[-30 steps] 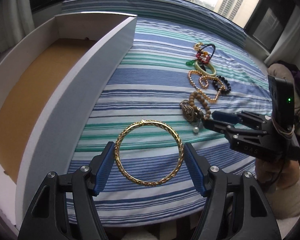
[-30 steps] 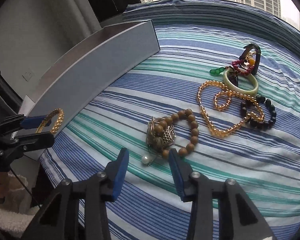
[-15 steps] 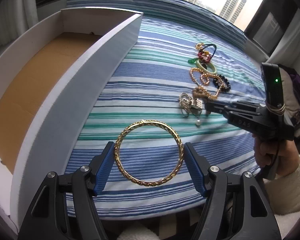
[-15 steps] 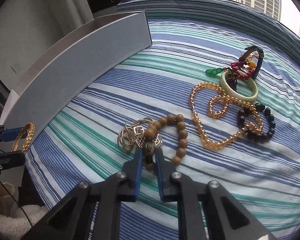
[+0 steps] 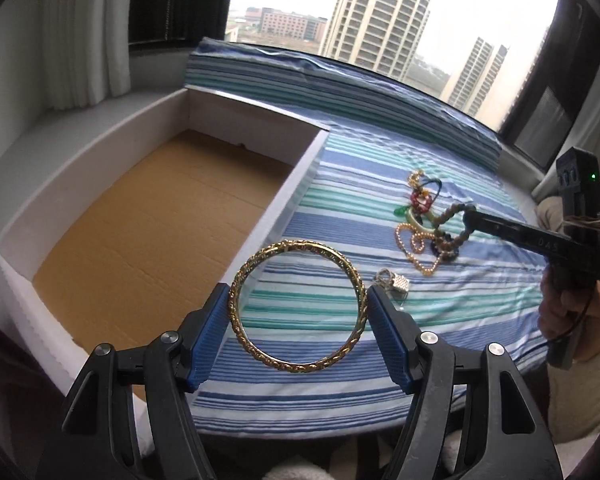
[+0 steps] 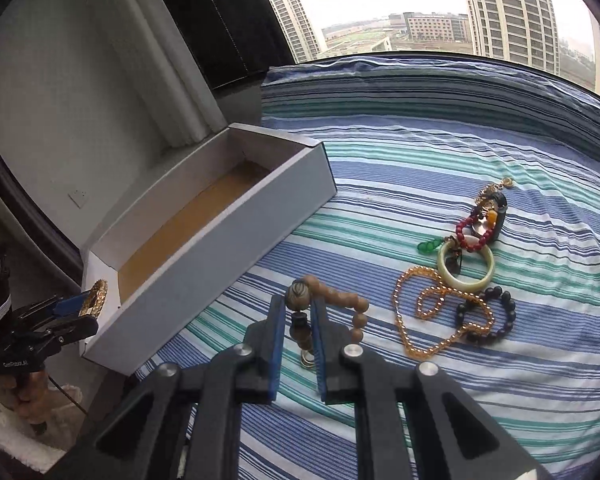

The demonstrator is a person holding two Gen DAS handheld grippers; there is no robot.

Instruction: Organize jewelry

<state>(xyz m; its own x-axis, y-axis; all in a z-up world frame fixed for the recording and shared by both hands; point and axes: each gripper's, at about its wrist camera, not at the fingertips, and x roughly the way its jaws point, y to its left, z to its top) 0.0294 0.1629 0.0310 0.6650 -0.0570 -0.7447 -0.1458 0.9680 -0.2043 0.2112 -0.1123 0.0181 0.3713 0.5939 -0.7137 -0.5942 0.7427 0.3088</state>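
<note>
My left gripper (image 5: 298,306) is shut on a gold bangle (image 5: 260,258), held in the air beside the near corner of the white box (image 5: 296,184); gripper and bangle (image 6: 94,298) also show in the right wrist view. My right gripper (image 6: 294,322) is shut on a brown wooden bead bracelet (image 6: 350,306), lifted above the striped cloth; the bracelet hangs from its tip in the left wrist view (image 5: 446,216). A silver pendant piece (image 5: 394,280) lies on the cloth.
The white box (image 6: 220,248) has a brown cardboard floor and stands at the left. On the striped cloth (image 6: 460,168) lie an amber bead necklace (image 6: 420,312), a black bead bracelet (image 6: 500,320), a pale jade bangle (image 6: 466,268) and a red bead tangle (image 6: 480,228).
My right gripper closed on the wooden bead bracelet and lifted it off the cloth, leaving the silver piece behind. My left gripper rose with the bangle and tilted towards the box.
</note>
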